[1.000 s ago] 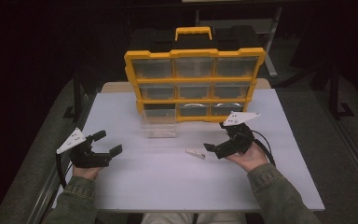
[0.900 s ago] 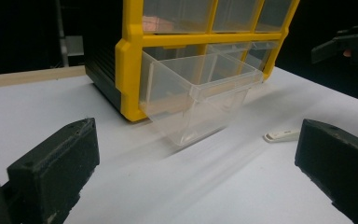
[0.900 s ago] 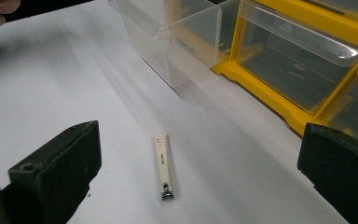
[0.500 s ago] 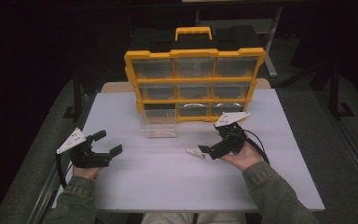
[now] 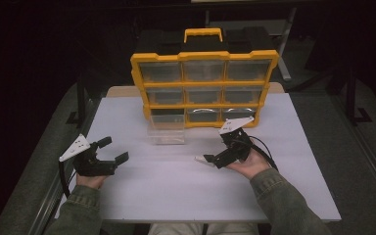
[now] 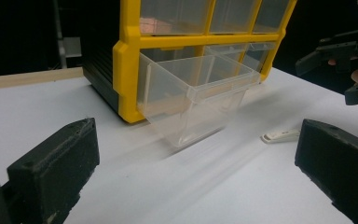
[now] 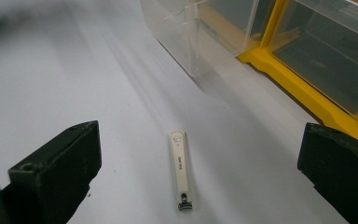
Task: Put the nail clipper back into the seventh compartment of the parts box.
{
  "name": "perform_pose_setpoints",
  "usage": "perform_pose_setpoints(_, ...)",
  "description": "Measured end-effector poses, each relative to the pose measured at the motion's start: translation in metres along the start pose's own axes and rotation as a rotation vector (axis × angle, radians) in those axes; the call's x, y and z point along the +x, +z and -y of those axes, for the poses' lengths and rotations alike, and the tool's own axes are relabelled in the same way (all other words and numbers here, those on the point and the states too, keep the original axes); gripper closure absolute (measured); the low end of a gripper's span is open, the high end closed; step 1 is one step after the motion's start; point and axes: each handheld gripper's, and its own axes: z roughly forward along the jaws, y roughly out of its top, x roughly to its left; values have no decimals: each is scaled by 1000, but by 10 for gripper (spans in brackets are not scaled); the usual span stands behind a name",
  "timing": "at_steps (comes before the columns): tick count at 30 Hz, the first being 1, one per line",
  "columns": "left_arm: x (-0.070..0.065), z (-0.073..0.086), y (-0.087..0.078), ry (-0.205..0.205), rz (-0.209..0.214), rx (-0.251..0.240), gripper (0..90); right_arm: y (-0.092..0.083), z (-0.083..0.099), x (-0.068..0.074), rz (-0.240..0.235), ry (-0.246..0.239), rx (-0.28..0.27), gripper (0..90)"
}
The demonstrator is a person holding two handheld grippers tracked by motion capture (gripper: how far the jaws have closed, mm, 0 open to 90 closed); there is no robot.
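A yellow organiser (image 5: 203, 88) with clear-fronted compartments stands upright at the far side of the white table (image 5: 176, 186), and everything else can be placed from it. Its bottom-left drawer (image 5: 167, 129) is pulled out toward the person, a clear plastic bin that juts from the yellow frame and rests low over the tabletop; in the left gripper view the drawer (image 6: 200, 91) looks empty. In front of the organiser, a little to the right of the open drawer and well clear of it, a small white nail clipper (image 7: 181, 167) lies flat on the table, its metal end pointing toward the right gripper's camera. The right gripper (image 5: 214, 159), held in the person's right hand (image 5: 248, 165), sits in front of the organiser's right half and hovers just at the clipper (image 5: 200, 158); its jaws stand wide apart, one on each side of the clipper, neither touching it. The left gripper (image 5: 112, 149) is held well to the front left of the organiser, apart from the drawer, with its jaws also spread wide and nothing between them. Its own camera looks toward the organiser's lower left corner, with the clipper (image 6: 279, 136) lying beyond its right jaw and the right gripper (image 6: 349, 56) farther off.
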Motion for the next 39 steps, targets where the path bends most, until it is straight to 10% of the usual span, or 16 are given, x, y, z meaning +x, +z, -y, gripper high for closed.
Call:
perform_pose_setpoints(28, 0, 0, 1, 2, 0, 9, 0, 30, 2, -1, -5, 10, 150, 11)
perform_pose_setpoints(39, 0, 0, 1, 1, 1, 8, 0, 39, 4, -1, -37, 2, 238, 238)
